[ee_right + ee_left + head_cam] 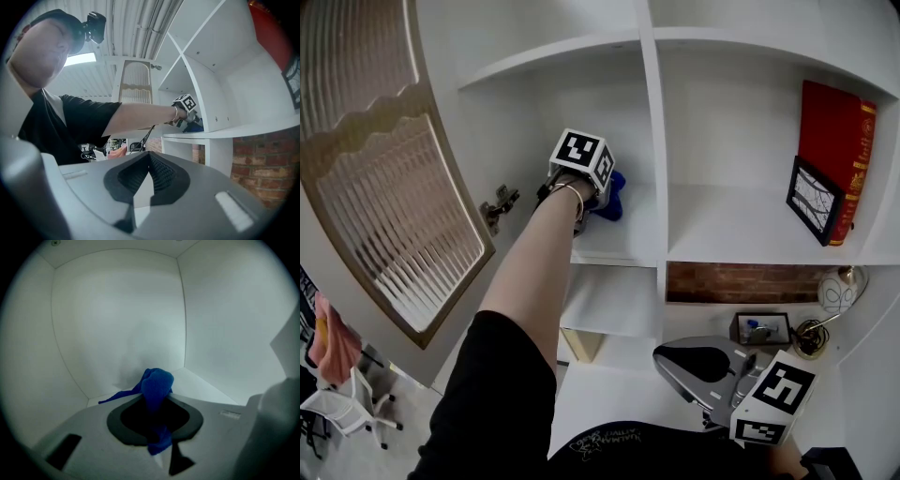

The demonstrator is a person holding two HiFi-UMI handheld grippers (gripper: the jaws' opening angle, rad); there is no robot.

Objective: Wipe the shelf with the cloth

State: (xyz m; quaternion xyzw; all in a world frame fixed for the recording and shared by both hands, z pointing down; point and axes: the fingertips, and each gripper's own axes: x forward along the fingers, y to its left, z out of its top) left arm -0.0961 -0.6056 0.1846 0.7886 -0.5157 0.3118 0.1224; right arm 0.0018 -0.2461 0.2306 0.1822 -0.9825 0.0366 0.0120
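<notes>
A blue cloth [156,386] is bunched between the jaws of my left gripper [157,401], which is shut on it; a tail of it trails left along the shelf floor [199,387]. In the head view my left arm reaches into the white cubby, the left gripper [592,187] under its marker cube, with the cloth [615,197] pressed low on the shelf [623,239] near the right wall. My right gripper [677,361] hangs low at the bottom right, away from the shelf. Its jaws [149,158] are shut with nothing between them.
An open cabinet door [394,206] with ribbed glass swings out at the left, its hinge [499,208] beside my arm. The neighbouring cubby holds a red book [839,141] and a framed picture [814,199]. Below are a brick-backed shelf [741,281] and a lamp [839,291].
</notes>
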